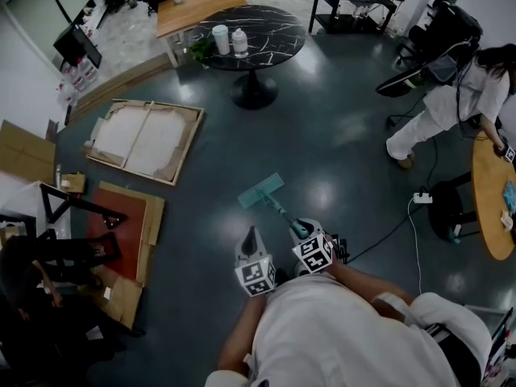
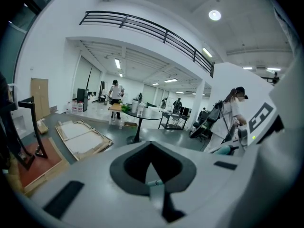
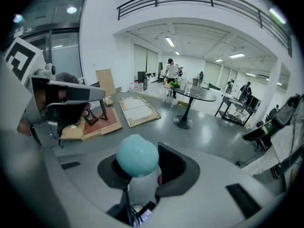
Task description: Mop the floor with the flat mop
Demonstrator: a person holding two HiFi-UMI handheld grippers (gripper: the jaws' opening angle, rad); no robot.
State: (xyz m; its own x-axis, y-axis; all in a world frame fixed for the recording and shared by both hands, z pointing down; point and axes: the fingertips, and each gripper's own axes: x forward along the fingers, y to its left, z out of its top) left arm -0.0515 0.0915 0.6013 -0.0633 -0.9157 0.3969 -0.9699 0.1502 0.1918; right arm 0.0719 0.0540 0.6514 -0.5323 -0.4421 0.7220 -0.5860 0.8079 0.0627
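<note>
The flat mop has a teal head (image 1: 260,190) lying on the dark grey floor in front of me. Its handle (image 1: 281,212) slants back to my right gripper (image 1: 300,230), which is shut on it. In the right gripper view the handle's rounded teal end (image 3: 137,156) sticks up between the jaws of the right gripper (image 3: 142,175). My left gripper (image 1: 251,237) hangs just left of the right one, apart from the mop. Seen in its own view, the left gripper (image 2: 151,151) has its jaws together and holds nothing.
A round black marble table (image 1: 270,24) with bottles stands ahead. A framed canvas (image 1: 145,139), cardboard with a red board (image 1: 121,224) and a black stand (image 1: 76,208) lie at the left. At the right are a person (image 1: 451,107), a power strip (image 1: 422,197) with cable, and a wooden table (image 1: 488,216).
</note>
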